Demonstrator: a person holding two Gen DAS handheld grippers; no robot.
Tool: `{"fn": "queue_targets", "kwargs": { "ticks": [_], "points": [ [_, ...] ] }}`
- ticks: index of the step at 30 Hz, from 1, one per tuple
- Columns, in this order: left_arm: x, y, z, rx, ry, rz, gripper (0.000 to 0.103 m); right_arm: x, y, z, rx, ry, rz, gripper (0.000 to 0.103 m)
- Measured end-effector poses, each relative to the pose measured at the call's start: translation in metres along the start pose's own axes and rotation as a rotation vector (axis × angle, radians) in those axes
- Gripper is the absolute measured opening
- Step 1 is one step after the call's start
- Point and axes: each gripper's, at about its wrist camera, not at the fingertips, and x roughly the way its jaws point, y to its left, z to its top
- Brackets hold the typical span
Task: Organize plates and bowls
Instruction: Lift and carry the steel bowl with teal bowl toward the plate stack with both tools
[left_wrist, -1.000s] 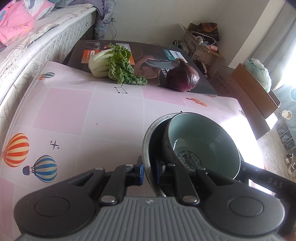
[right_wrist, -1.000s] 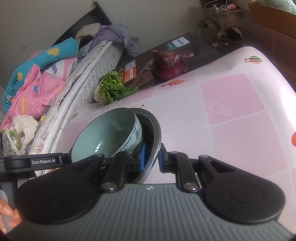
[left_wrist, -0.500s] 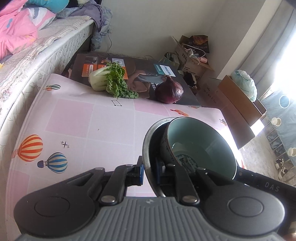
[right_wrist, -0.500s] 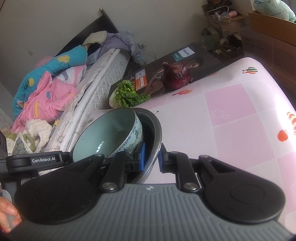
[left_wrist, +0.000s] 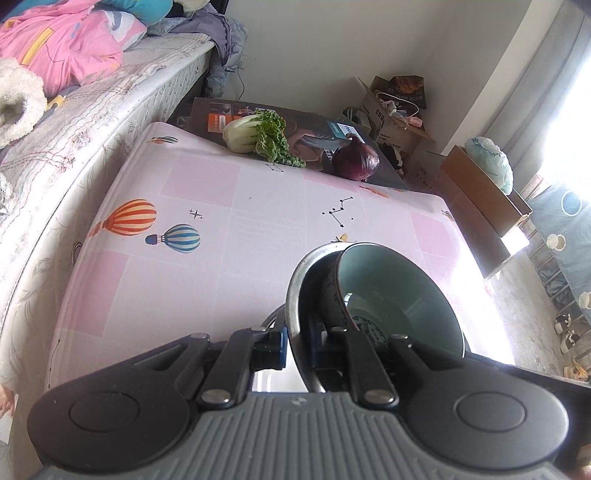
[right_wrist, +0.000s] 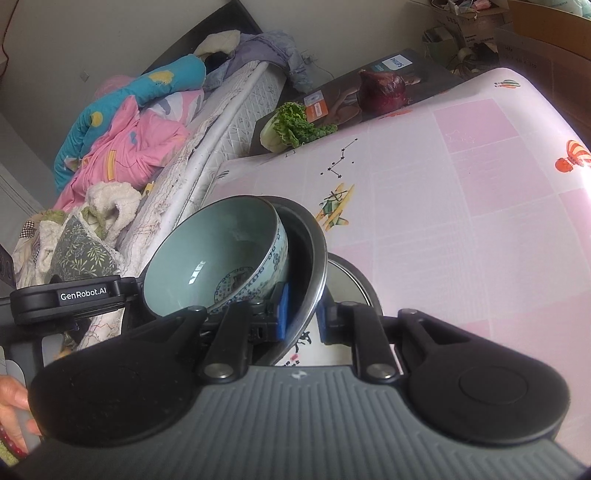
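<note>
A steel bowl (left_wrist: 297, 288) holds a pale blue-green ceramic bowl (left_wrist: 391, 291) tilted inside it. My left gripper (left_wrist: 297, 349) is shut on the steel bowl's near rim. My right gripper (right_wrist: 301, 314) is shut on the opposite rim of the same steel bowl (right_wrist: 317, 258), with the ceramic bowl (right_wrist: 218, 251) leaning inside. Both hold the bowls above the pink table (left_wrist: 258, 229). Under the bowls a dark-rimmed plate (right_wrist: 351, 275) with a white printed face shows in the right wrist view.
A leafy green vegetable (left_wrist: 258, 134) and a red onion (left_wrist: 356, 162) lie on a dark box at the table's far edge. A bed with pink and blue bedding (right_wrist: 129, 147) runs along the left. Cardboard boxes (left_wrist: 480, 192) stand past the table's right side.
Both grippers have lifted the bowls and drawn them back toward the table's near end; more of the table shows. A plate has come into view beneath the bowls.
</note>
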Motion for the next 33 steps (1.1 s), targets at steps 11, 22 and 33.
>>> {"fn": "queue_targets", "kwargs": {
  "ticks": [11,22,33],
  "points": [
    [0.013,0.019,-0.049,-0.019,0.045,0.001,0.014,0.012,0.004,-0.041,-0.071,0.034,-0.085,0.016],
    [-0.009,0.002,-0.065,0.097,-0.058,0.054,0.015,0.001,-0.002,-0.039,-0.100,-0.022,-0.120,0.018],
    [-0.001,-0.006,-0.067,0.124,-0.019,0.099,0.015,0.007,-0.003,-0.044,-0.082,-0.006,-0.119,0.018]
  ]
}}
